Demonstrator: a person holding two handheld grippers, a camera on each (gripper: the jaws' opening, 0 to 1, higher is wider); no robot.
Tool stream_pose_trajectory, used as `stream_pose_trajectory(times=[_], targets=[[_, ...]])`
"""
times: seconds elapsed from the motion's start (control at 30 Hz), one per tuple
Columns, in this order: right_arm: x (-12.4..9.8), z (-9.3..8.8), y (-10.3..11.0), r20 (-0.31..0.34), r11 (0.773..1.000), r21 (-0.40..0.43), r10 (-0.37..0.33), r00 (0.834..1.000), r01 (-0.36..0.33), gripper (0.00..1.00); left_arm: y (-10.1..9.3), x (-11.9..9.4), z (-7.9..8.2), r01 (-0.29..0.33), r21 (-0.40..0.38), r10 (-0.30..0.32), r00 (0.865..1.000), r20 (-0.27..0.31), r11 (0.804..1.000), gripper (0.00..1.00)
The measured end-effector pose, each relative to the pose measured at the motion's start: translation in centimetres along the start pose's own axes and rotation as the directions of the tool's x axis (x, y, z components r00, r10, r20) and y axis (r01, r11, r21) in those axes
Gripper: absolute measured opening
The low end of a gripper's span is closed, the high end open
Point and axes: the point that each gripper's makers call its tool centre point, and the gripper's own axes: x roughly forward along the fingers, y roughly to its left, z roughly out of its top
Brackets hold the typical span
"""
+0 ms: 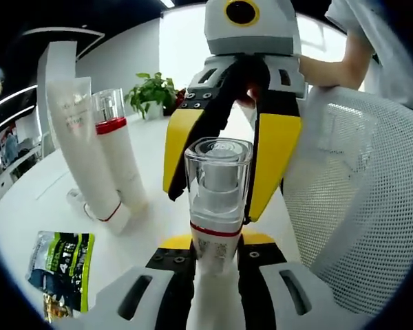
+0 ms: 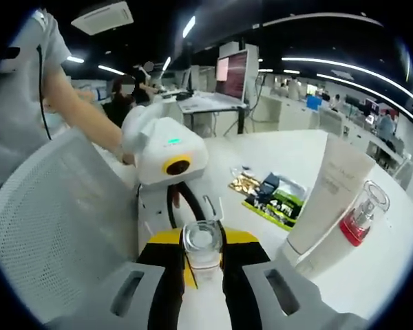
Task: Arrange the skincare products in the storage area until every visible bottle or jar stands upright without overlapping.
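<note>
Both claws, left [image 1: 213, 265] and right [image 2: 203, 271], clamp one clear-capped bottle [image 1: 217, 199] upright at frame center; two tubes [image 1: 89, 151] lean together at left, not yet separated.

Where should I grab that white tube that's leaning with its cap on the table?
Grip the white tube across its flat mid-body, coming from the open table side. It stands cap-down, tilted, with the red-collared pump bottle close against its other side, so approach away from that bottle.
</note>
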Motion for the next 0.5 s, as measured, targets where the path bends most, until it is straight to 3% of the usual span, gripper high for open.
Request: stream_pose_trajectory(times=[0.37,0.5], targets=[[0.1,0.0,0.1,0.003,1.000,0.026,-0.001,1.000,0.001,0.20,-0.2,0.0,0.2,-0.003,0.014,0.003,1.000,0.020,1.000,0.26],[0.2,0.1,0.3,0.001,1.000,0.029,0.008,1.000,-0.008,0.20,-0.4,0.0,-0.9,-0.001,0.009,0.001,1.000,-0.014,1.000,0.27]])
